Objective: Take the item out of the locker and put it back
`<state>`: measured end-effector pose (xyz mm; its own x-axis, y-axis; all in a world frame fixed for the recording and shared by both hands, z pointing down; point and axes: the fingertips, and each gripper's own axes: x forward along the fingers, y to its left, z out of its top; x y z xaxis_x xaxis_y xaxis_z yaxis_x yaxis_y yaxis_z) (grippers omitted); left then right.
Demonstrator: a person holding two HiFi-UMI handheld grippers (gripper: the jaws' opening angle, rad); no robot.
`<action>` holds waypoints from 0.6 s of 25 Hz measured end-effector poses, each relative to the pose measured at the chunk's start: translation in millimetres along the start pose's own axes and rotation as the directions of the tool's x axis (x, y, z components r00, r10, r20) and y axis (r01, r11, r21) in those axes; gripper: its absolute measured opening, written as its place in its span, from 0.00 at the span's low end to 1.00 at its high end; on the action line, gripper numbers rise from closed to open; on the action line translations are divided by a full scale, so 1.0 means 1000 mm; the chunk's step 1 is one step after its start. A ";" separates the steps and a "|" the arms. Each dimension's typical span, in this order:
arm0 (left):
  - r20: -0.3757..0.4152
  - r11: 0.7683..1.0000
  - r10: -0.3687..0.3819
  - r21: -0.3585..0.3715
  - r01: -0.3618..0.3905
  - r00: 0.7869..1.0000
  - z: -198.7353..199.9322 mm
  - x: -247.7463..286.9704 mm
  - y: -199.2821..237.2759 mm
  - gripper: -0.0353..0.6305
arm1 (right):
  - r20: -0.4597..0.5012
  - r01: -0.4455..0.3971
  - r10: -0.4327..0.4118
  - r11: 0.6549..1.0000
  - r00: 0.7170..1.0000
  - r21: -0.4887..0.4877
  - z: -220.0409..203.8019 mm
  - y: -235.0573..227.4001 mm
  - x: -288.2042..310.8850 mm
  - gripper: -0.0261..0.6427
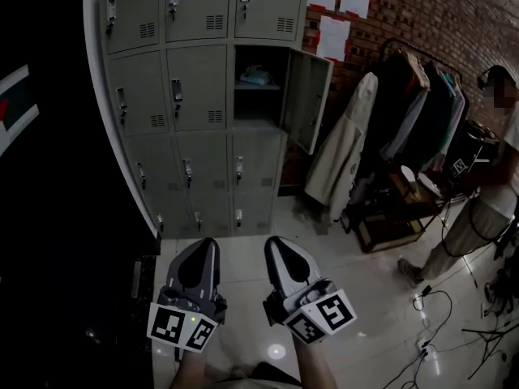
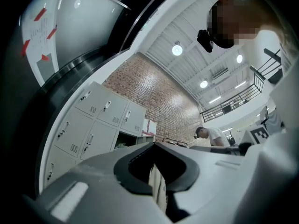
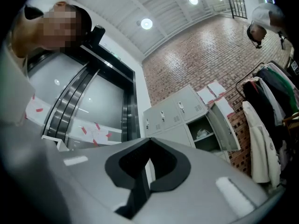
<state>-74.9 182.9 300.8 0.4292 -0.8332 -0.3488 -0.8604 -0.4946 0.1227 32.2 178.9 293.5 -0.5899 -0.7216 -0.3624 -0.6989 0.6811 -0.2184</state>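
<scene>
A bank of grey lockers [image 1: 199, 87] stands ahead against a brick wall. One locker [image 1: 258, 87] in the right column is open, its door [image 1: 308, 100] swung out to the right. A pale item [image 1: 254, 74] lies on the shelf inside and also shows in the right gripper view as the item [image 3: 203, 133]. My left gripper [image 1: 204, 243] and right gripper [image 1: 274, 241] are low and side by side over the floor, well short of the lockers. Both are shut with nothing between the jaws. The left gripper [image 2: 154, 144] and right gripper [image 3: 149, 139] point up towards the lockers.
A clothes rack [image 1: 422, 112] with coats stands right of the open door. A low wooden stand [image 1: 397, 213] is below it, with a person [image 1: 478, 217] at the far right. Cables [image 1: 442, 322] lie across the pale tiled floor. Dark panelling [image 1: 49, 177] fills the left.
</scene>
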 end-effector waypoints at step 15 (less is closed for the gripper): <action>0.040 1.000 0.014 -0.016 -0.013 0.999 0.018 -0.018 -0.043 0.06 | -0.059 0.006 -0.007 1.000 0.998 -0.019 0.014 0.021 -0.042 0.04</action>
<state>-50.7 223.0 285.1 0.4058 -0.8292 -0.3843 -0.8615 -0.4875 0.1421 48.0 225.7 291.2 -0.6076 -0.7325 -0.3070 -0.7102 0.6741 -0.2030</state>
